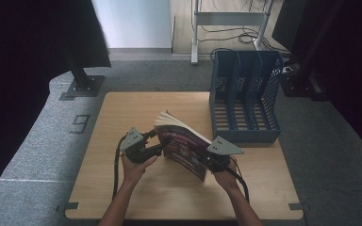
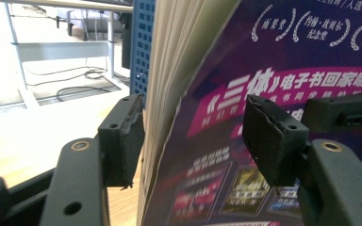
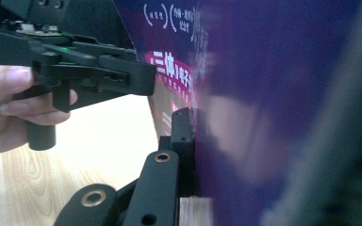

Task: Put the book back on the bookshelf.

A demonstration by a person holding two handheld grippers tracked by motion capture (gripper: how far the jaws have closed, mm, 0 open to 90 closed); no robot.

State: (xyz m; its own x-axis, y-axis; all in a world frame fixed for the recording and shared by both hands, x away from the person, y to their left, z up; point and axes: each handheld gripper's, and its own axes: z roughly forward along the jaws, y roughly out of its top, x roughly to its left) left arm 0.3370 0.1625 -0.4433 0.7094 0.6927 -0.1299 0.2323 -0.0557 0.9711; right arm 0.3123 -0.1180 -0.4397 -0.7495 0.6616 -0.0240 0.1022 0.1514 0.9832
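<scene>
The thick purple-covered paperback book (image 1: 184, 143) stands tilted near the middle of the wooden surface (image 1: 122, 188). The left gripper (image 2: 193, 136) straddles its edge with jaws wide, while the right gripper (image 1: 213, 159) seems clamped on it. Glossy and floppy, it is probably best pinched near the spine.

purple-covered book (image 1: 185, 146), blue file rack (image 1: 245, 96)

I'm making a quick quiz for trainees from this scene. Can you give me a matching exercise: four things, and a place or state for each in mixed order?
Things:
1. book
2. file rack
3. left claw
4. table

States:
A. blue, standing at the table's far right
B. jaws apart, either side of the page edge
C. purple cover, held upright between both claws
D. light wood top

Pairs: 1-C, 2-A, 3-B, 4-D
</scene>
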